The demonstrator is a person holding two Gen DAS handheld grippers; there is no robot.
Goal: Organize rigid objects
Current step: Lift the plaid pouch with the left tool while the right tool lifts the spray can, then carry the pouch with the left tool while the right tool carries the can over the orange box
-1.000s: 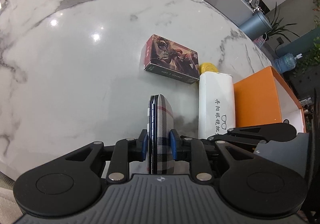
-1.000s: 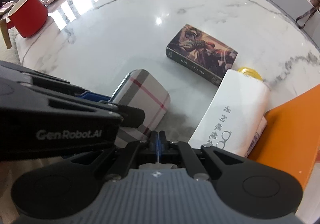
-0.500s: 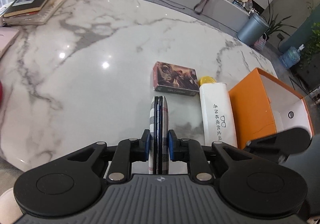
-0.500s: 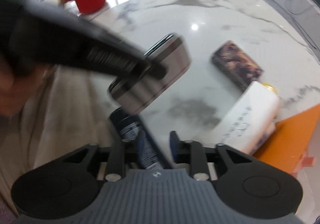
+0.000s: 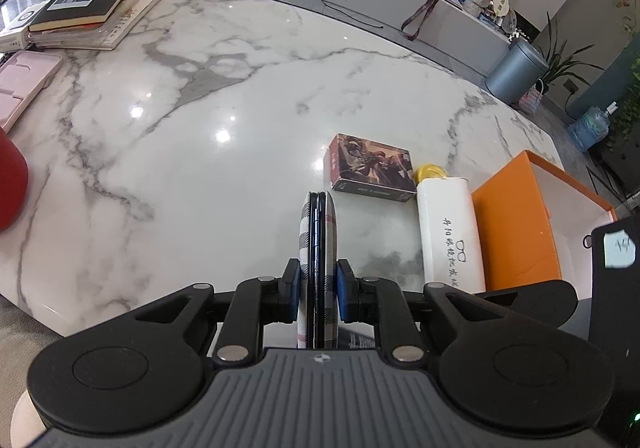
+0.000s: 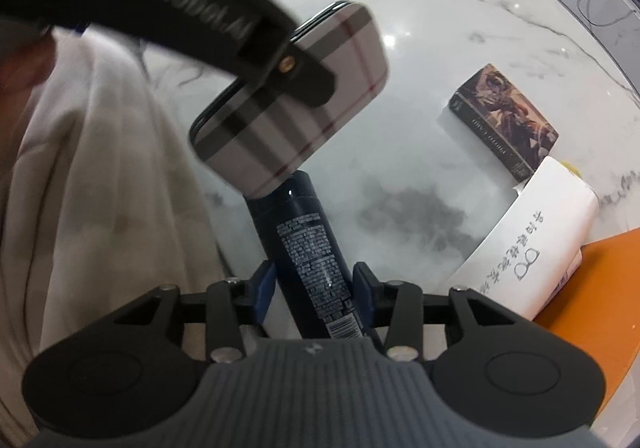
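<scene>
My left gripper (image 5: 318,288) is shut on a plaid glasses case (image 5: 318,240), held edge-on above the marble table (image 5: 200,168). In the right wrist view the same plaid case (image 6: 304,108) hangs in the air under the left gripper's black finger (image 6: 192,8). Below it a dark blue spray can (image 6: 308,244) lies near the table's edge. My right gripper (image 6: 314,288) straddles the can; its jaws are opening and the pads stand just off the can's sides.
A picture-printed card box (image 5: 370,164), a white glasses box (image 5: 448,232) and an open orange box (image 5: 516,224) sit in a row at the right. A red mug (image 5: 10,184), a pink tray (image 5: 20,84) and stacked books (image 5: 92,4) are at the left. A person's white garment (image 6: 100,168) borders the table edge.
The left gripper has risen with the plaid case, off the table. The right gripper has moved left over the dark blue can and its jaws have gone from shut to apart around it.
</scene>
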